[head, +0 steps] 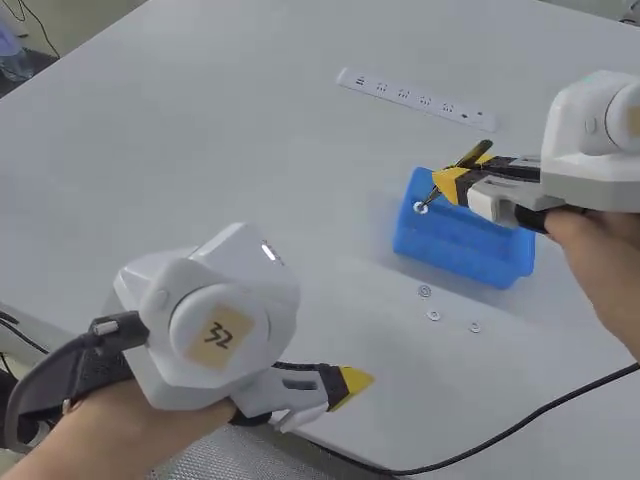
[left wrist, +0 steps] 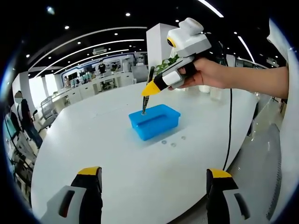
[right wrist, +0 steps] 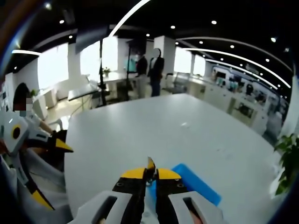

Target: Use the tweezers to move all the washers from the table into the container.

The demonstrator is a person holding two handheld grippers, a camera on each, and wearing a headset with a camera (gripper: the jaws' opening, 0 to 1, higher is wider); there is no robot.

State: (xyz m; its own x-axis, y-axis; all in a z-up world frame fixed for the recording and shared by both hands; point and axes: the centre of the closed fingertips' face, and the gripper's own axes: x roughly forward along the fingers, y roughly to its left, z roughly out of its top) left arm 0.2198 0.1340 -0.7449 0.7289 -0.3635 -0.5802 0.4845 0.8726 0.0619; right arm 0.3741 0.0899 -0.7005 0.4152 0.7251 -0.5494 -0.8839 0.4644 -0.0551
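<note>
The table [head: 200, 150] is smooth, matt, pale grey. The container [head: 460, 245] is blue plastic, slightly glossy. The washers [head: 433, 315] are bright metal. The tweezers [left wrist: 145, 100] look dark and matt.

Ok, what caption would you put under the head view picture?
Right gripper holds tweezers at the blue container; three washers wait on the table.
</note>
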